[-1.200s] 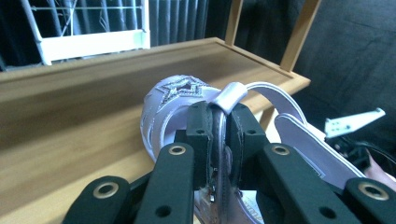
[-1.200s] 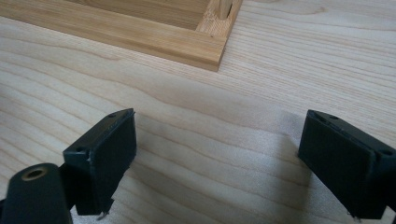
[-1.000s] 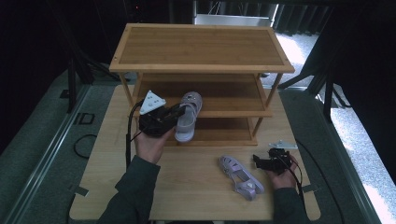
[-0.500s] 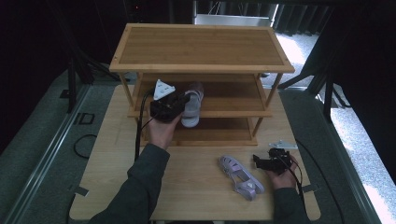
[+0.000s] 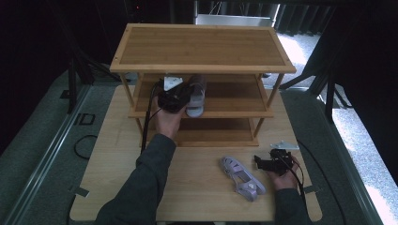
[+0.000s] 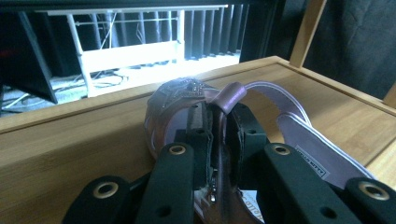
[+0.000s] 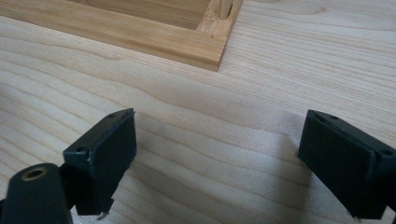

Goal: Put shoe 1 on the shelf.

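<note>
Your three-tier bamboo shoe rack (image 5: 202, 47) stands at the far side of the table (image 5: 108, 154), and your left gripper (image 5: 180, 96) has reached in over its middle shelf (image 5: 234, 96). Its jaws are nearly closed, pinching the strap of a lilac sandal (image 6: 196, 100) whose toe end lies on the shelf board. The heel end juts out past the shelf's front edge in the high view, so if you let go now the shoe may tip forward and drop off the rack; push it deeper first. The strap is thin and soft, so it could also slip through the jaws or twist the sandal askew as you set it down. Mind the top shelf (image 5: 202, 68) above your hand, since lifting out steeply could knock the gripper against it.

Your right gripper (image 5: 263, 163) sits low over the table with its jaws spread wide and nothing between them, just beside the second sandal (image 5: 243, 176), which lies flat near the front edge. Sweep in carelessly and you could shove that shoe off the table.

The top shelf hides the back of the middle shelf from above, so you cannot judge the room behind the sandal. Whether its heel touches the board is hidden by your jaws.
</note>
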Demonstrator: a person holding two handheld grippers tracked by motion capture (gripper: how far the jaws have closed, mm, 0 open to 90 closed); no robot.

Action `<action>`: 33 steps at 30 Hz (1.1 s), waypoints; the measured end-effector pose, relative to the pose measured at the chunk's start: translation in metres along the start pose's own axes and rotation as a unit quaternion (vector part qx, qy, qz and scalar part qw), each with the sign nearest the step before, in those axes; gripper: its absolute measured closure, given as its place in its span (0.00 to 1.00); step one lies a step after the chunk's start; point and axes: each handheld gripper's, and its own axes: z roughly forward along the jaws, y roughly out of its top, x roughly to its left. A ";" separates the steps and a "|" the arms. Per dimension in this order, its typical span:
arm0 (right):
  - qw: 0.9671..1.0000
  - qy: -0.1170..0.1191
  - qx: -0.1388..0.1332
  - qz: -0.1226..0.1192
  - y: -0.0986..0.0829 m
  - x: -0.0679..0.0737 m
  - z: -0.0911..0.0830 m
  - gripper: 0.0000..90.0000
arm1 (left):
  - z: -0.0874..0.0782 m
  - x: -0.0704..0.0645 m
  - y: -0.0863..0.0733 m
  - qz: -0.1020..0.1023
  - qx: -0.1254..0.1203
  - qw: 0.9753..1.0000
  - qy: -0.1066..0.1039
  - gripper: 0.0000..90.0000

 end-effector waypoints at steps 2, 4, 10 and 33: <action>1.000 0.000 0.000 0.000 0.000 0.000 0.000 0.12 | 0.003 0.002 0.001 0.004 0.001 1.000 0.000 0.90; 1.000 0.000 0.000 0.000 0.000 0.000 0.000 0.12 | 0.007 0.003 0.003 0.005 0.004 1.000 0.004 0.90; 1.000 0.000 0.000 0.000 0.000 0.000 0.000 0.12 | 0.010 0.007 0.005 0.028 0.019 0.999 0.005 0.89; 1.000 0.000 0.000 0.000 0.000 0.000 0.000 0.12 | 0.000 0.004 0.004 -0.010 -0.004 1.000 -0.016 0.62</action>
